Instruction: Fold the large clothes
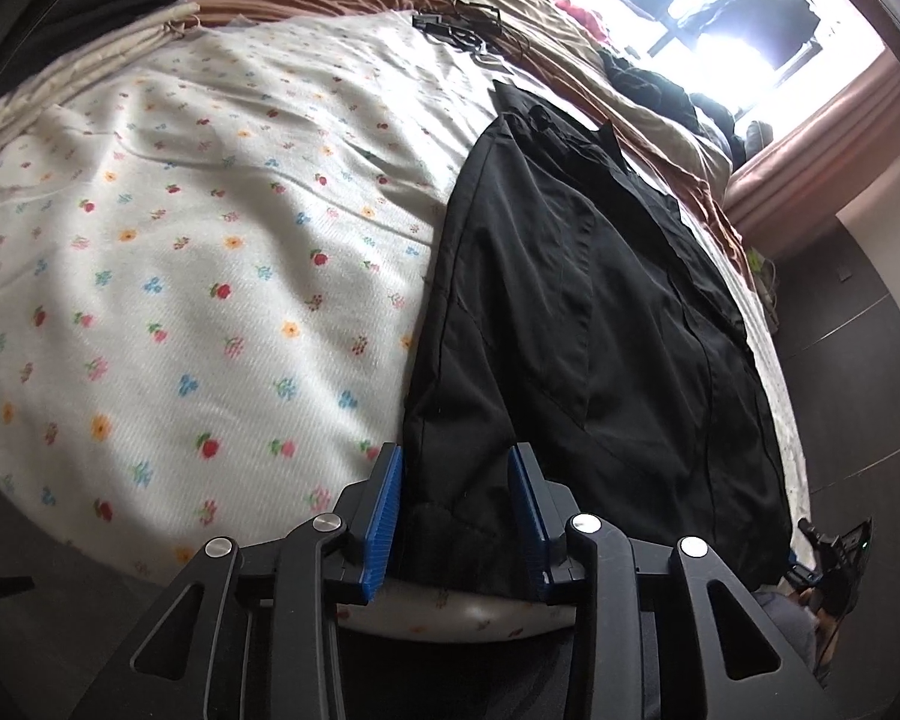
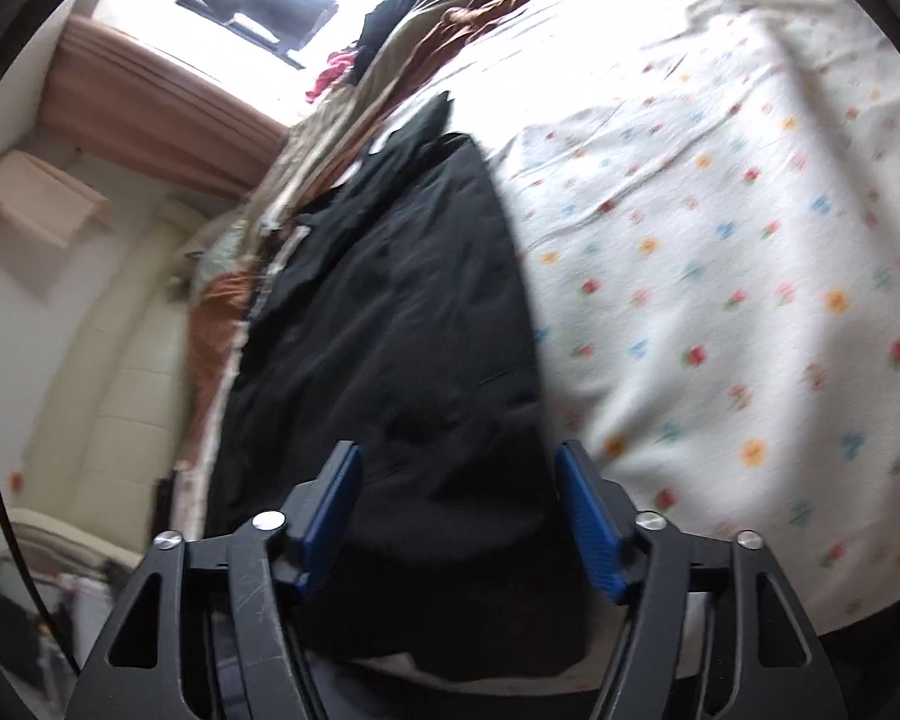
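Black garment [image 1: 582, 312] is laid lengthwise along the near edge of the bed, on the floral sheet [image 1: 198, 228], already narrowed into a long strip. Left gripper [image 1: 456, 480] is held with jaws parted astride the garment's near hem; nothing is clenched. Right gripper [image 2: 459, 480] is likewise spread over the same end, unclosed. Step judged: hem pickup for a lengthwise fold. Next, both are to be closed on cloth at matching corners

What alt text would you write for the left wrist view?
The open left gripper straddles the near edge of a black garment spread on a floral bedsheet. A bright window is at the upper right.
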